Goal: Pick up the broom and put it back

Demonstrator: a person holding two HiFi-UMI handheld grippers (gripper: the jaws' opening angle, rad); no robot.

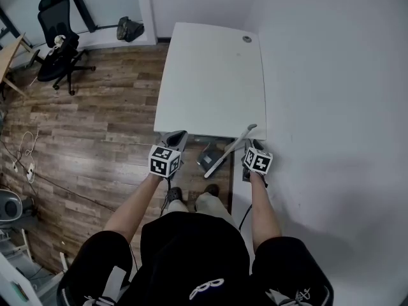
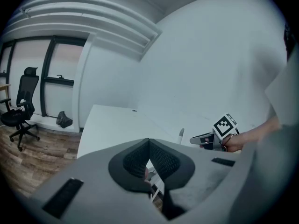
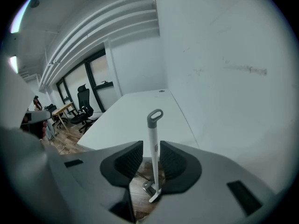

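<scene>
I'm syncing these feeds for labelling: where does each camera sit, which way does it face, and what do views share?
Head view: on the person's head, facing steeply down at the table and floor; shows both forearms, left claw, right claw.
Left gripper view: on the left claw, facing along its shut jaws across the table; shows the right hand.
Right gripper view: on the right claw, facing along jaws shut on the broom, down the table; only its own jaws show clearly.
Shared: table and broom appear in all three.
</scene>
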